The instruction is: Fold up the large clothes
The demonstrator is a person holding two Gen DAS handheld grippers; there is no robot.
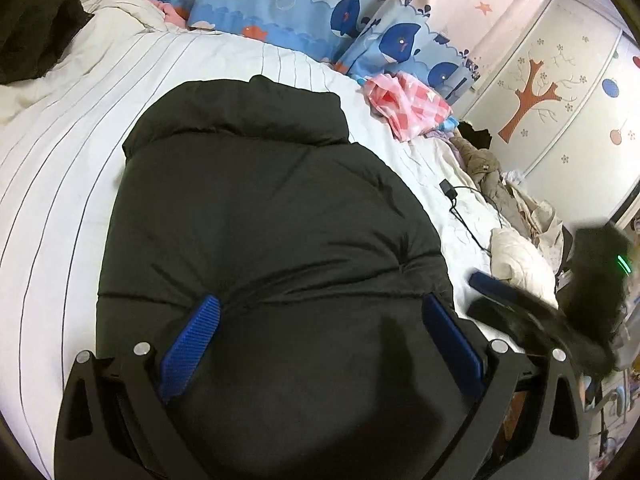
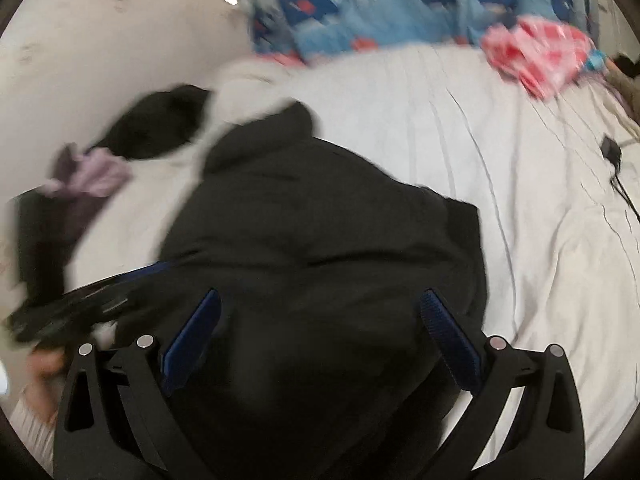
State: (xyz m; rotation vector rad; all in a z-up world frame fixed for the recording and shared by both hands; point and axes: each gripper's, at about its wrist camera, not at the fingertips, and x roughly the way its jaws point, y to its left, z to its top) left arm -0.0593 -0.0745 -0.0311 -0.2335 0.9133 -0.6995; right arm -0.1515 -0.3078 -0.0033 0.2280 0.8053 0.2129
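A black padded jacket (image 1: 272,216) lies folded on the white striped bed sheet (image 1: 60,184). My left gripper (image 1: 320,304) is open, its blue pads (image 1: 192,344) spread wide just above the jacket's near part. The right gripper shows blurred at the right in the left wrist view (image 1: 492,288). In the right wrist view the jacket (image 2: 320,240) fills the middle, and my right gripper (image 2: 320,300) is open over its near edge. The left gripper shows blurred at the left (image 2: 100,292).
Whale-print pillows (image 1: 280,4) line the bed head. A pink checked cloth (image 1: 408,104) and a pile of clothes (image 1: 500,184) lie at the right with a black cable (image 1: 460,208). Another dark garment (image 1: 36,40) lies at the far left. A wardrobe (image 1: 560,100) stands at the right.
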